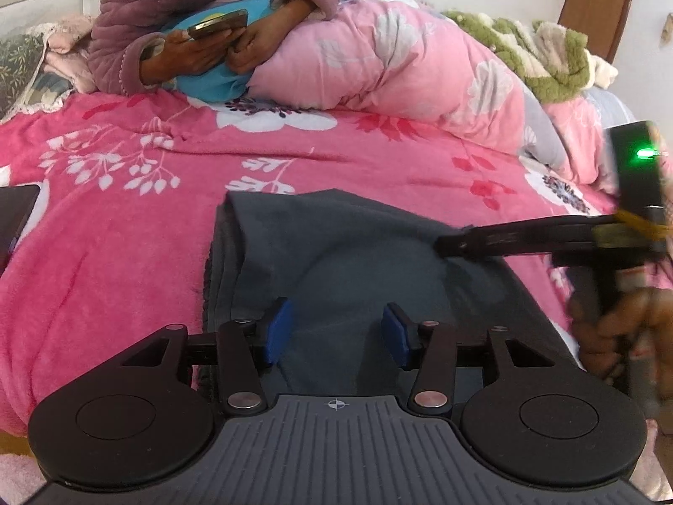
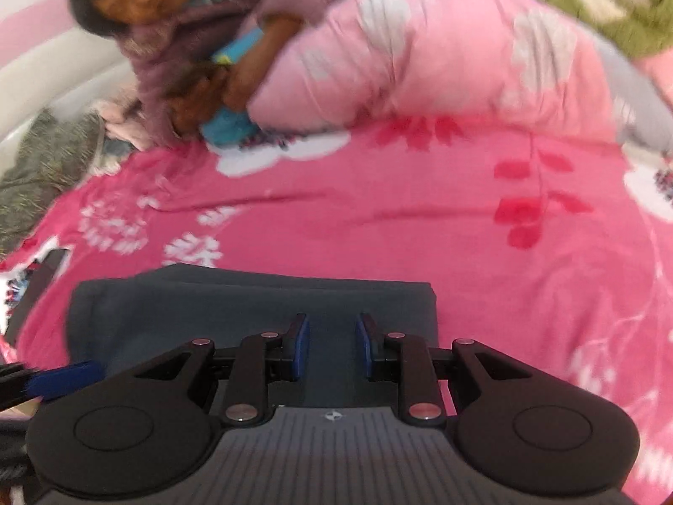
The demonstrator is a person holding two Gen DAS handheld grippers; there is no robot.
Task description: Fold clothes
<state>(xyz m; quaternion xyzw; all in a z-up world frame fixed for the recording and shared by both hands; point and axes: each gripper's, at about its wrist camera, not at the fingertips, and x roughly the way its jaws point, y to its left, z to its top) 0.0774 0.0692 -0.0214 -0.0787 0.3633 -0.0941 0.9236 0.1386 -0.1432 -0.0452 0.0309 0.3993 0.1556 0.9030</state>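
A dark grey garment [image 1: 336,248] lies folded into a rough rectangle on the pink floral blanket [image 1: 126,219]. My left gripper [image 1: 336,332] hovers over its near part, blue pads wide apart, nothing between them. My right gripper [image 1: 446,246] reaches in from the right, fingertips over the garment's right edge. In the right wrist view the garment [image 2: 210,303] lies flat under my right gripper [image 2: 332,347], whose blue pads stand a small gap apart with no cloth between them. A blue pad of the left gripper [image 2: 63,378] shows at the lower left.
A person in a purple robe [image 1: 168,12] sits at the back of the bed holding a phone [image 1: 218,25]. A bunched pink quilt [image 1: 399,63] and a green-and-white blanket [image 1: 547,54] lie behind the garment. A dark flat device [image 1: 17,214] rests at the left edge.
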